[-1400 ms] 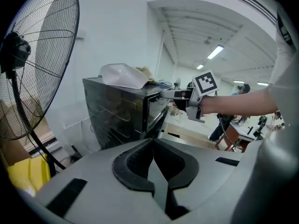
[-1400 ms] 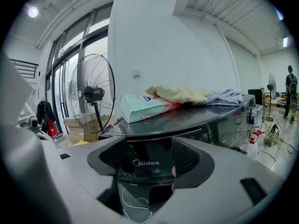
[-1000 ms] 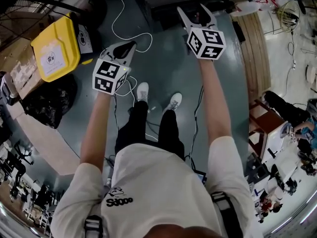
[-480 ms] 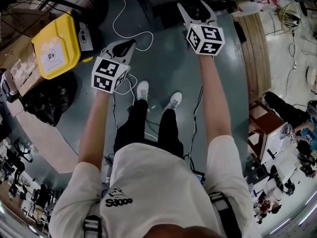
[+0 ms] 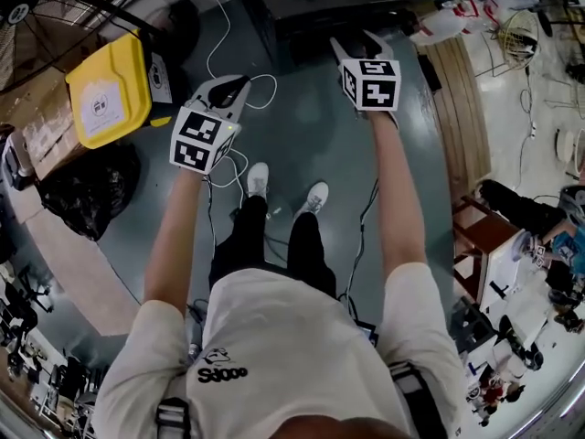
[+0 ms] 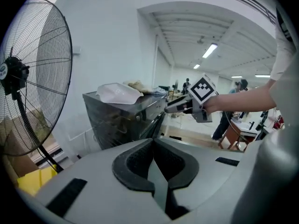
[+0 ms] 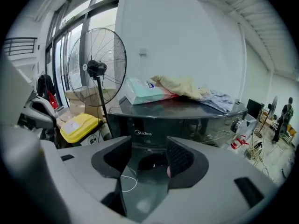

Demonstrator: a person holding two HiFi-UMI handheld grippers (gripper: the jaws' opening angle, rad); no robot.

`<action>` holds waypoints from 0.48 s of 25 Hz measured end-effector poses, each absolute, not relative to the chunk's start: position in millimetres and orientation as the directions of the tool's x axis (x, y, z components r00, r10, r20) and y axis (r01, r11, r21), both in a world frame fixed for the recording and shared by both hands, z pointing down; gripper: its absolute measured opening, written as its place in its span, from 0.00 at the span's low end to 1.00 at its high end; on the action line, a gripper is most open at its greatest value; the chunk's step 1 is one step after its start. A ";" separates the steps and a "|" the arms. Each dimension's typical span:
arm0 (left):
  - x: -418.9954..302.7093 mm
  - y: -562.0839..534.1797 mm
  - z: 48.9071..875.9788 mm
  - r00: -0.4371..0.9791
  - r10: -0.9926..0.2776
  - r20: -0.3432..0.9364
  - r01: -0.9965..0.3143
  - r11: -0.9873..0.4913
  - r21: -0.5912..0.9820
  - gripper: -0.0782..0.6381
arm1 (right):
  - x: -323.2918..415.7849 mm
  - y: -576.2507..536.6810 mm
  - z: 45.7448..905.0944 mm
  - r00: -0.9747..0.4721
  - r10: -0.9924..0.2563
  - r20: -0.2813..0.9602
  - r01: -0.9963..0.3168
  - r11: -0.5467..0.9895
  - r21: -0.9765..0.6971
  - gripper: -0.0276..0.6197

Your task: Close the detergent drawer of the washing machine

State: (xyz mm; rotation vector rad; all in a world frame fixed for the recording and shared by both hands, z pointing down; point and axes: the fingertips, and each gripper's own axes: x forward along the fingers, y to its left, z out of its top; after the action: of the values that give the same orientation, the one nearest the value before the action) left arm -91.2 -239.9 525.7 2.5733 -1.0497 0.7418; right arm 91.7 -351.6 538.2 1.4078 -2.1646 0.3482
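Note:
The dark washing machine (image 5: 329, 12) stands ahead of me, and its front with a logo (image 7: 177, 120) fills the right gripper view. I cannot pick out the detergent drawer. My right gripper (image 5: 359, 46) reaches up to the machine's front edge. Its jaws (image 7: 149, 155) are open with nothing between them, and they have just been closing a little. My left gripper (image 5: 230, 91) hangs over the floor left of the machine, apart from it. The left gripper (image 6: 153, 146) is shut and holds nothing. From it the right gripper (image 6: 187, 105) shows beside the machine (image 6: 126, 118).
Clothes and a package (image 7: 173, 91) lie on the machine's top. A standing fan (image 7: 96, 69) and a yellow box (image 5: 110, 90) are at the left, with a black bag (image 5: 87, 186) below the box. A white cable (image 5: 233, 62) loops on the floor. Wooden slats (image 5: 471, 108) lie at the right.
My right gripper has moved in toward the machine's front and rolled a little, with its jaws slightly narrower. The left gripper has risen a little.

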 end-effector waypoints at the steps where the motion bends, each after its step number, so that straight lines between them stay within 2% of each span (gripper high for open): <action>1: -89.4 -236.6 519.6 0.609 -0.580 0.541 -0.710 -0.703 0.046 0.13 | 96.8 -340.9 531.6 -0.318 -0.768 0.556 -0.901 0.427 0.074 0.37; 3: -85.3 -228.2 507.2 0.614 -0.589 0.525 -0.710 -0.703 0.041 0.13 | 108.6 -316.9 516.4 -0.305 -0.777 0.550 -0.896 0.430 0.111 0.23; 5: -80.1 -217.5 494.0 0.618 -0.595 0.513 -0.708 -0.705 0.034 0.13 | 120.9 -289.4 502.7 -0.291 -0.774 0.563 -0.890 0.435 0.137 0.15; 8: -69.5 -198.3 469.2 0.623 -0.606 0.494 -0.707 -0.707 0.024 0.13 | 138.1 -244.6 480.5 -0.303 -0.753 0.584 -0.893 0.438 0.101 0.12; 12: -54.7 -171.7 432.3 0.632 -0.625 0.459 -0.706 -0.708 0.008 0.13 | 158.3 -187.8 439.3 -0.311 -0.772 0.554 -0.900 0.427 0.089 0.07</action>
State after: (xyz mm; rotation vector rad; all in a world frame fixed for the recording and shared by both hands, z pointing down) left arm -54.7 -171.7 432.3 2.6650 -1.0986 0.6438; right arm 158.3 -187.8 439.3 1.4081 -2.1605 0.3214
